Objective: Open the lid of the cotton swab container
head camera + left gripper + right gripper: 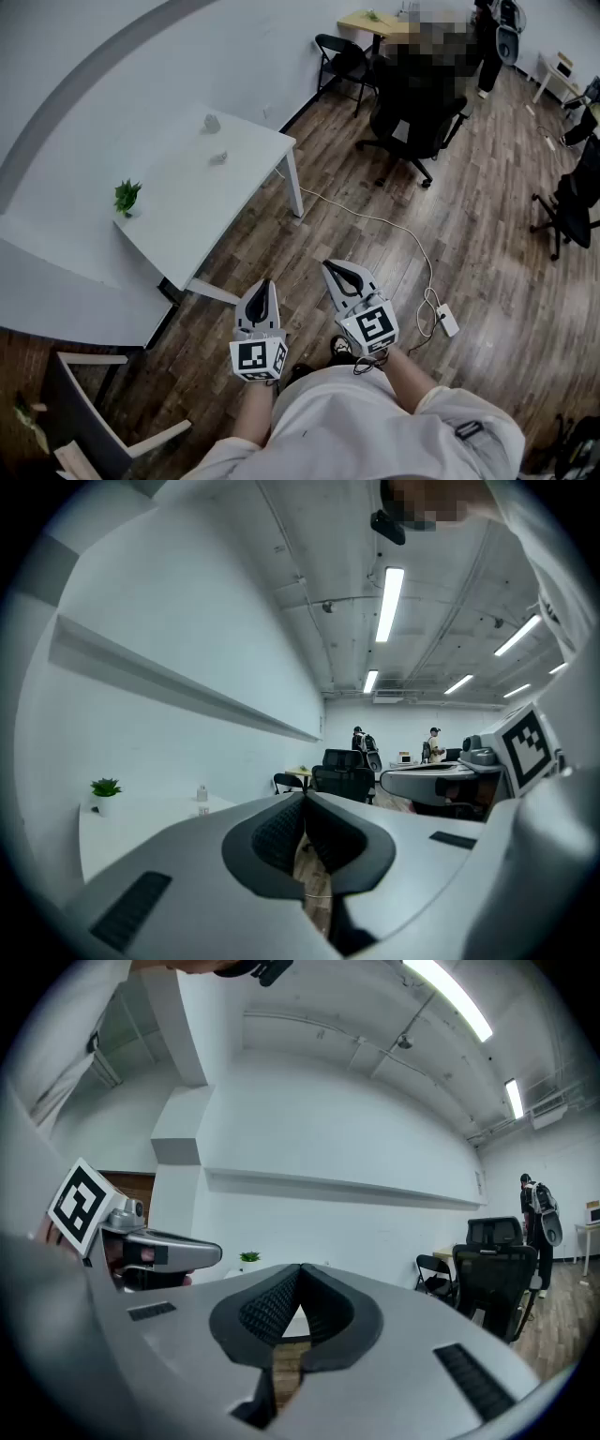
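Standing on the wooden floor, I am holding 2 grippers out level in front of my waist, side by side and apart. My left gripper is keeping its jaws pressed together, with nothing between its ribbed pads, and its marker cube is facing up at me. My right gripper is showing the same: jaws together, gripping nothing, its own marker cube sitting just above my wrist. To my right, a white power strip is lying on the boards, its cable trailing away toward the table. Low at my left, a pale wooden chair is standing near the wall.

Ahead and to the left, well apart from both grippers, a white table is standing against the wall. A small potted plant is sitting at its near corner. Further along the top, 2 small pale items are resting, the nearer one and the farther one; the cotton swab container is likely among them, though they are looking too small to tell which. Beyond the table, a black folding chair and a black office chair are standing near a wooden desk.
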Demonstrator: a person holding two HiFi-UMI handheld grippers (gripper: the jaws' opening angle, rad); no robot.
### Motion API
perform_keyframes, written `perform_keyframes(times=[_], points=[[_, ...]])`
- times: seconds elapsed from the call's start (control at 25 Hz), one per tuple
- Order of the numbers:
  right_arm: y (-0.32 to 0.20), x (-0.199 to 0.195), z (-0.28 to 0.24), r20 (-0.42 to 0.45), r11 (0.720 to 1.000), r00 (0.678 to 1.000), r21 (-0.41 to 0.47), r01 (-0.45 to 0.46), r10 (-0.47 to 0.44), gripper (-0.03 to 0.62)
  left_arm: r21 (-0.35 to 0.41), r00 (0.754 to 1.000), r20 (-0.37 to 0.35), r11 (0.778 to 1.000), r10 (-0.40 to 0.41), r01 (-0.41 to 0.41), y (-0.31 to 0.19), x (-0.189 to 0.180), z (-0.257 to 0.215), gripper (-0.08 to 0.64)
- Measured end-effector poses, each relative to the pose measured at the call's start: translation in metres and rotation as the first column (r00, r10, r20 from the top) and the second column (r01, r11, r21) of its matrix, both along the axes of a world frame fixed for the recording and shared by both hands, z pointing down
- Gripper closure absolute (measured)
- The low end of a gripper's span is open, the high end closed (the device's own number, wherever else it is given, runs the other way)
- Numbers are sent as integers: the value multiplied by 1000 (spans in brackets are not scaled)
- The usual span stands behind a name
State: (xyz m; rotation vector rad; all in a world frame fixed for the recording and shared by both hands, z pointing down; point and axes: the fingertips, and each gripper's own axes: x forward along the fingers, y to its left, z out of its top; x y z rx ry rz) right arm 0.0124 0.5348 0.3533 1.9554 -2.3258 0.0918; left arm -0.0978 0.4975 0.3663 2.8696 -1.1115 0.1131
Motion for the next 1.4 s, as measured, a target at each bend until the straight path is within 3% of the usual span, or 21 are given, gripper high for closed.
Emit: perform_keyframes(times=[0.44, 0.76, 1.12, 1.4], points=[[-1, -20, -4, -29, 1000, 999, 9, -23, 23, 594, 4, 999, 2, 999, 46, -46, -3, -13, 0, 540], [7, -28, 14, -12, 1000, 1000, -24, 8, -8, 592, -61, 995, 41, 994, 88, -86, 8, -13, 25, 540], [3, -10, 27, -1, 999, 999, -41, 34, -34, 591, -85, 999, 33, 996, 14, -11, -3, -10, 32, 538], [-3, 13, 33, -1, 996, 997, -46, 71, -71, 591, -102, 999, 53, 995, 2, 4, -3, 16, 40, 538]])
